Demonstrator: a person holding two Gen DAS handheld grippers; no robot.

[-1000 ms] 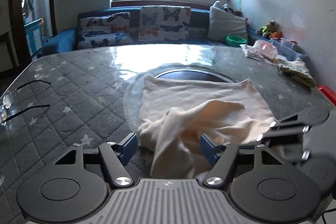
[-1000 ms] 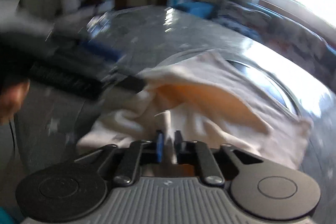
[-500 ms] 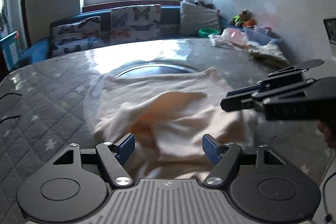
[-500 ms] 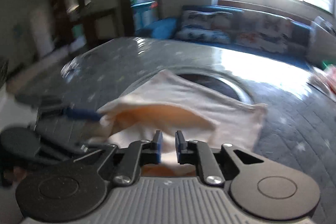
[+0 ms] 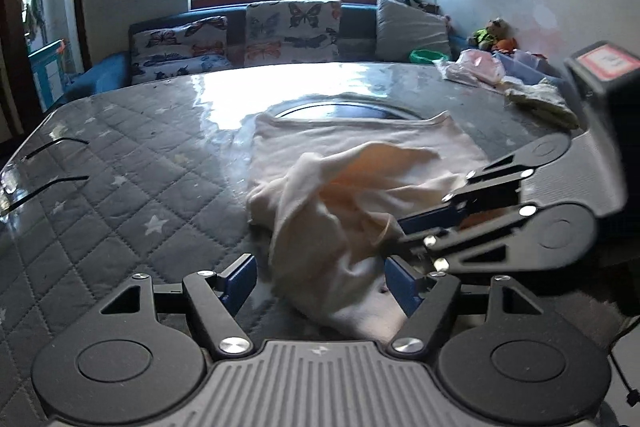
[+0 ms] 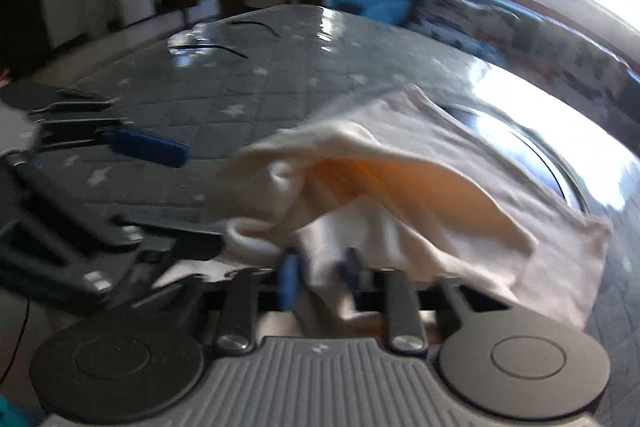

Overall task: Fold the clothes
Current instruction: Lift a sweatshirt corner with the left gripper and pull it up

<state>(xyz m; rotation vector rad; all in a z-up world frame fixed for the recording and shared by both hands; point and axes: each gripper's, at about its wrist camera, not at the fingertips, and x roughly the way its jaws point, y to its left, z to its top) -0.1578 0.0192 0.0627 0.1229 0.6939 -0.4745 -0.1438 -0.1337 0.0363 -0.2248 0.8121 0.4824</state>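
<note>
A cream garment (image 5: 360, 163) lies partly flat, partly bunched, on the grey quilted table (image 5: 120, 163); it also shows in the right wrist view (image 6: 400, 187). My left gripper (image 5: 320, 277) is open, its blue pads either side of the garment's hanging near fold. My right gripper (image 6: 318, 277) comes in from the right in the left wrist view (image 5: 404, 227) and is shut on the garment's near edge, holding it lifted. The left gripper's blue finger (image 6: 148, 147) shows at the left of the right wrist view.
A round glass turntable (image 5: 332, 109) sits under the garment's far edge. Bags and folded cloth (image 5: 532, 95) lie at the table's far right. A sofa with butterfly cushions (image 5: 280, 31) stands behind. Two dark clips (image 5: 48, 163) are at the left edge.
The right gripper has swung in close beside the left one, lifting the garment's near edge. The bunched fold now hangs between my left gripper's open fingers.
</note>
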